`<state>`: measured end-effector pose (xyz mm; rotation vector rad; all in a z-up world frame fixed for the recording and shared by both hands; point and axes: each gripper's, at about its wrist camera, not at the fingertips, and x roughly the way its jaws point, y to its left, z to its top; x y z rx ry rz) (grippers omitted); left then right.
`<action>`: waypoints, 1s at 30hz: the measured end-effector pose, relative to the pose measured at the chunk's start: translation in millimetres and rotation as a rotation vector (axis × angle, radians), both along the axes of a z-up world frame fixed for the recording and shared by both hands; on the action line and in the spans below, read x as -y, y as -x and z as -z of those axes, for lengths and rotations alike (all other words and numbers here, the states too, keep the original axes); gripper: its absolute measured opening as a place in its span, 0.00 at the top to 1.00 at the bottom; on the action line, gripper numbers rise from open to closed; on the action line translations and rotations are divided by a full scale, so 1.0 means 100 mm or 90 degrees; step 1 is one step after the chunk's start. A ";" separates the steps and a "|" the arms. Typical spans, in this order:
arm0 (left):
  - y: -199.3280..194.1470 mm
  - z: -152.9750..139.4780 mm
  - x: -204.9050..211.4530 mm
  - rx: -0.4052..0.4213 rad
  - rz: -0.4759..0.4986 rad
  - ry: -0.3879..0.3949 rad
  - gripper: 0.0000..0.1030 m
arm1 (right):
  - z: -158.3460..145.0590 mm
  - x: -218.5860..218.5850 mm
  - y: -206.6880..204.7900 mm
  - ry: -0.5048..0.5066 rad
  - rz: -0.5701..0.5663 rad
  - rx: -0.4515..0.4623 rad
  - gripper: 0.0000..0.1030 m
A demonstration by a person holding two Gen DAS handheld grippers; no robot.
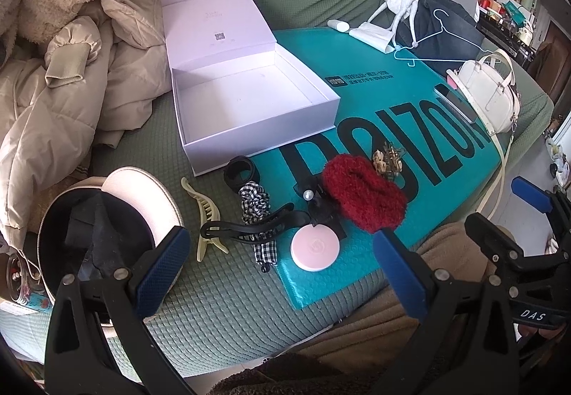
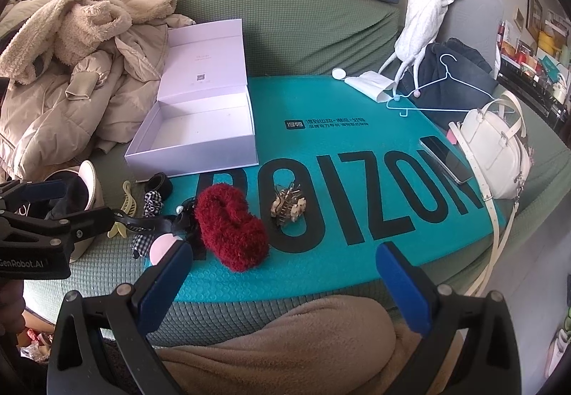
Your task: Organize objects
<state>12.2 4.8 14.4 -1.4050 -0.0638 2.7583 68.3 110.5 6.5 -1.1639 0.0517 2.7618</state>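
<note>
Green quilted sofa [image 1: 221,295] carries a teal mailer [image 1: 389,102] at centre-right w/ open white box [image 1: 249,109] at its left edge. Beige coats [image 1: 71,80] far left, hat [image 1: 142,202] near left, cream claw clip [image 1: 207,216] beside it, white handbag [image 1: 489,91] right.

A home living room: green-covered sofa [image 2: 285,23], strewn coats [image 2: 71,66], handbag [image 2: 492,152].

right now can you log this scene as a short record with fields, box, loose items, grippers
surface: green sofa cover with a teal mailer on it
box: white box, lid open, looks empty
loose items: red scrunchie, pink compact, black claw clip, cream claw clip, checked scrunchie, black band
left gripper: open, holding nothing
right gripper: open, holding nothing
</note>
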 end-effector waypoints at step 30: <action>0.19 0.00 0.17 0.005 -0.018 0.007 0.01 | 0.07 -0.03 0.10 0.026 -0.005 0.002 0.01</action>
